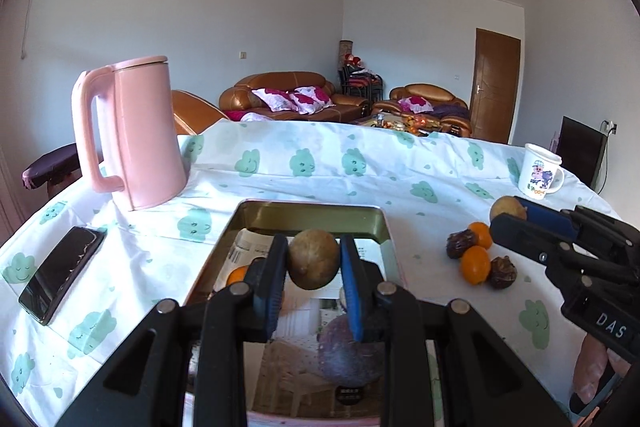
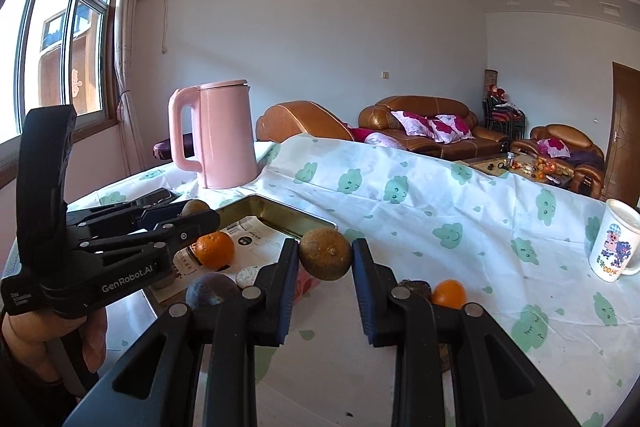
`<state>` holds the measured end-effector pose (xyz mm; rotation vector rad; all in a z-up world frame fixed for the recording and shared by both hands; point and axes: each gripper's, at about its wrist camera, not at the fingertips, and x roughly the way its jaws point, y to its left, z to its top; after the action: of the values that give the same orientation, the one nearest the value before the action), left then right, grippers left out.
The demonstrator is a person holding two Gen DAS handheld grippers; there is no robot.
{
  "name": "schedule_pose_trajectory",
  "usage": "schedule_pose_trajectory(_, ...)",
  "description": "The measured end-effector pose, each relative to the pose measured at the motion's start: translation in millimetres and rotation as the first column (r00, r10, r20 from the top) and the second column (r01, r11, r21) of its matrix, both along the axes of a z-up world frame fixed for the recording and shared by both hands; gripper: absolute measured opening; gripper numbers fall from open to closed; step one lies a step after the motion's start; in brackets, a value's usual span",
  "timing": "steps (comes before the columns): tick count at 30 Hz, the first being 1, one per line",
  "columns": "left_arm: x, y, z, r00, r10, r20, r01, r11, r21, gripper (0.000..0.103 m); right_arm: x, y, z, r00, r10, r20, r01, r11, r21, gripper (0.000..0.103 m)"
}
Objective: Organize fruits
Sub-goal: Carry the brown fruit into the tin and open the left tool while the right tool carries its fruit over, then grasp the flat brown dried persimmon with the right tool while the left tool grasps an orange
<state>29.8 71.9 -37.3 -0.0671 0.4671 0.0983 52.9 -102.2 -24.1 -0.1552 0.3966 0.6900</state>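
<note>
- Two round brown fruits are clamped in my claws: my left gripper (image 1: 313,261) pinches one brown fruit (image 1: 314,259) above the shallow metal tray (image 1: 316,213).
- My right gripper (image 2: 325,257) squeezes the other brown fruit (image 2: 326,254), just right of the tray's near edge.
- An orange tangerine (image 2: 215,248) and a dark purple fruit (image 2: 210,291) lie in the tray.
- More tangerines (image 1: 475,264) sit on the cloud-print tablecloth (image 1: 320,163) to the right.

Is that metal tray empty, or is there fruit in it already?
Not empty: an orange and a dark purple fruit already lie in the tray.
</note>
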Motion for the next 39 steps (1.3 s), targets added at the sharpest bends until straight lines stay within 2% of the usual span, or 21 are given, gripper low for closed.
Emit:
schedule_pose_trajectory(9, 10, 21, -14, 0.997, 0.019, -0.080, -0.022, 0.999, -0.041, 0.028, 15, 48, -12, 0.995, 0.067, -0.067, -0.071, 0.996, -0.059, 0.029)
schedule_pose_trajectory(19, 13, 29, -16, 0.995, 0.007, -0.098, -0.015, 0.997, -0.080, 0.028, 24, 72, -27, 0.991, 0.077, -0.114, -0.089, 0.990, -0.106, 0.029)
schedule_pose_trajectory(20, 13, 30, -16, 0.995, 0.017, -0.097, -0.025, 0.997, -0.079, 0.033, 25, 72, -28, 0.990, 0.069, -0.119, -0.082, 0.991, -0.107, 0.029)
schedule_pose_trajectory(21, 13, 30, -16, 0.995, 0.018, -0.098, -0.026, 0.996, -0.083, 0.048, 27, 72, -29, 0.988, 0.074, -0.135, -0.088, 0.991, -0.104, 0.030)
schedule_pose_trajectory(22, 12, 31, -16, 0.995, 0.026, -0.098, -0.035, 0.996, -0.083, 0.051, 28, 71, -29, 0.986, 0.077, -0.145, -0.091, 0.991, -0.098, 0.034)
schedule_pose_trajectory(23, 9, 33, -15, 0.996, 0.033, -0.088, -0.041, 0.996, -0.084, 0.057, 28, 68, -29, 0.988, 0.062, -0.140, -0.075, 0.992, -0.096, 0.039)
schedule_pose_trajectory(25, 5, 39, -12, 0.997, 0.042, -0.068, -0.049, 0.992, -0.112, 0.070, 28, 57, -26, 0.992, 0.027, -0.122, -0.037, 0.996, -0.082, 0.065)
schedule_pose_trajectory(27, -1, 45, -8, 0.997, 0.064, -0.040, -0.069, 0.988, -0.138, 0.085, 27, 42, -22, 0.993, 0.015, -0.121, -0.020, 0.999, -0.040, 0.066)
schedule_pose_trajectory(32, -8, 43, 0, 0.998, 0.070, -0.006, -0.070, 0.987, -0.146, 0.088, 33, -1, -21, 0.988, -0.095, -0.121, 0.086, 0.993, -0.078, 0.066)
schedule_pose_trajectory(36, -6, 27, 1, 0.999, 0.039, -0.006, -0.040, 0.991, -0.129, 0.091, 50, -41, -28, 0.963, -0.207, -0.175, 0.189, 0.975, -0.116, 0.066)
schedule_pose_trajectory(39, -3, 16, -1, 1.000, 0.017, -0.015, -0.019, 0.993, -0.118, 0.091, 62, -53, -36, 0.946, -0.234, -0.222, 0.205, 0.968, -0.144, 0.066)
